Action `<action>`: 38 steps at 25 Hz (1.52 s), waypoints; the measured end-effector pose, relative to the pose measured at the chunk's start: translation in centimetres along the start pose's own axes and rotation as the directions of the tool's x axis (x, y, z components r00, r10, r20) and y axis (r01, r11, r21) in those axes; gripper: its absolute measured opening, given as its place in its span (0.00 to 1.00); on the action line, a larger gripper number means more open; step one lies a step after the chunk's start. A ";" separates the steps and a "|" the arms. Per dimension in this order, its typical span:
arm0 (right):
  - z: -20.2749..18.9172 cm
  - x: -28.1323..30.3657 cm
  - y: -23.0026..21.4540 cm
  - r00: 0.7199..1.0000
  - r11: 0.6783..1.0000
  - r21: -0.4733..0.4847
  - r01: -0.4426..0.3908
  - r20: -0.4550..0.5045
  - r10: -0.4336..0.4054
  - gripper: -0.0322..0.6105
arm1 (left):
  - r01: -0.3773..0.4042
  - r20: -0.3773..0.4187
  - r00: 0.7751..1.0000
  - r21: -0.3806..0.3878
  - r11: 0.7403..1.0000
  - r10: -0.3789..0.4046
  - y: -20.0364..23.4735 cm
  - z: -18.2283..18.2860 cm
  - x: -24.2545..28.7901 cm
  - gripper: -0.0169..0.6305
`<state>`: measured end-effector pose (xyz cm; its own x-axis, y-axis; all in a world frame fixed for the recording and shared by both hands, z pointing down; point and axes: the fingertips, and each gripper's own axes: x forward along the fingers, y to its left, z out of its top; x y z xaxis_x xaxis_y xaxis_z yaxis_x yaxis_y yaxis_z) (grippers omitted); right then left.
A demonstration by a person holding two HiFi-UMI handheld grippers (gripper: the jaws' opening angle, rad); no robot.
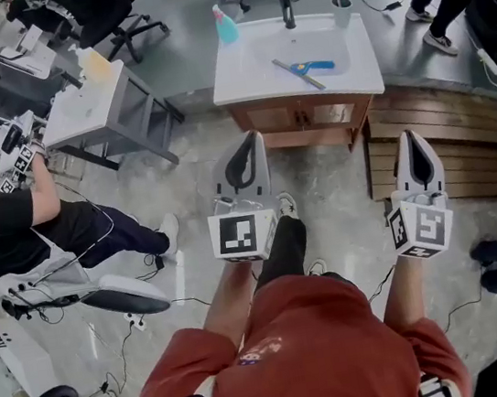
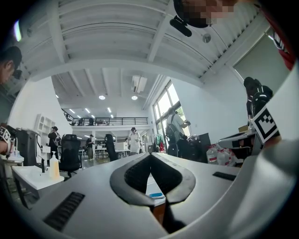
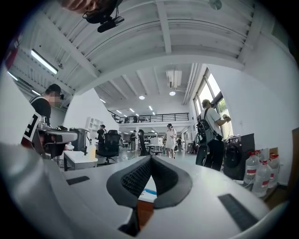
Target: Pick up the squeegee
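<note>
Your L gripper [image 1: 253, 142] is shut, tips touching, nothing btwn them. R gripper [image 1: 409, 137] is the same: shut & empty. Both are held about level, side by side, pointing at the sink [image 1: 239, 74] ahead & well short of it. The squeegee [image 1: 301, 69] lies flat in the basin, R of centre, grey blade on a diagonal, blue handle sticking out to the R. Neither gripper touches it. A blue spray bottle [image 1: 225, 26] stands at the sink's back-L corner, the tap [image 1: 287, 10] at back centre, a cup [image 1: 343, 10] at back R. Wood slats [image 1: 464, 151] lie on the floor below your R gripper. To your L, a seated person [image 1: 12, 228] in black is near a white table [image 1: 79, 116]
</note>
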<state>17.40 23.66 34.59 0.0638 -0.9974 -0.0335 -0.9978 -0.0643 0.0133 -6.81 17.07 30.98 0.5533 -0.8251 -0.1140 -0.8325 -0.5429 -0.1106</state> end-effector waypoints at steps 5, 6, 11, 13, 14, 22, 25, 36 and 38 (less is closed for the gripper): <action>-1.4 3.6 0.3 1.000 1.000 -0.011 0.006 -0.013 -0.006 0.06 | 0.016 0.006 1.000 -0.017 1.000 -0.016 1.7 -2.0 3.6 0.05; -1.7 4.6 0.3 1.000 1.000 -0.015 0.006 -0.016 -0.006 0.06 | 0.018 0.008 1.000 -0.020 1.000 -0.018 2.2 -2.3 4.6 0.05; -2.1 10.7 0.3 0.999 0.999 -0.029 0.018 -0.036 -0.019 0.06 | 0.022 -0.017 1.000 -0.031 0.999 -0.023 5.2 -4.3 10.1 0.05; -2.1 13.5 0.4 0.999 0.999 -0.027 0.023 -0.040 -0.024 0.06 | 0.028 -0.030 0.999 -0.036 0.999 -0.029 6.6 -4.8 12.6 0.05; -2.1 14.9 0.5 0.999 0.999 -0.025 0.024 -0.043 -0.025 0.06 | 0.030 -0.034 0.999 -0.039 0.999 -0.031 7.4 -5.0 13.9 0.05; -2.5 26.5 1.9 0.997 0.999 -0.037 0.020 -0.074 -0.023 0.06 | 0.061 -0.025 0.998 -0.069 0.996 -0.063 13.2 -7.1 23.7 0.05; -2.7 30.2 2.6 0.996 0.999 -0.048 0.015 -0.083 -0.019 0.06 | 0.063 -0.024 0.998 -0.083 0.995 -0.065 15.4 -7.9 26.7 0.05; -3.7 39.2 5.2 0.996 0.998 -0.056 -0.007 -0.094 0.002 0.06 | 0.088 -0.001 0.996 -0.102 0.991 -0.088 20.3 -9.7 33.4 0.05; -4.0 40.1 5.3 0.995 0.998 -0.060 -0.015 -0.096 0.009 0.06 | 0.085 -0.012 0.996 -0.103 0.991 -0.087 20.7 -10.3 34.0 0.05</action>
<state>14.68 -16.85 37.27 0.0561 -0.9965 0.0624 -0.9959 -0.0515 0.0742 -5.50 -23.83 34.99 0.6232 -0.7767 -0.0916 -0.7808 -0.6245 -0.0173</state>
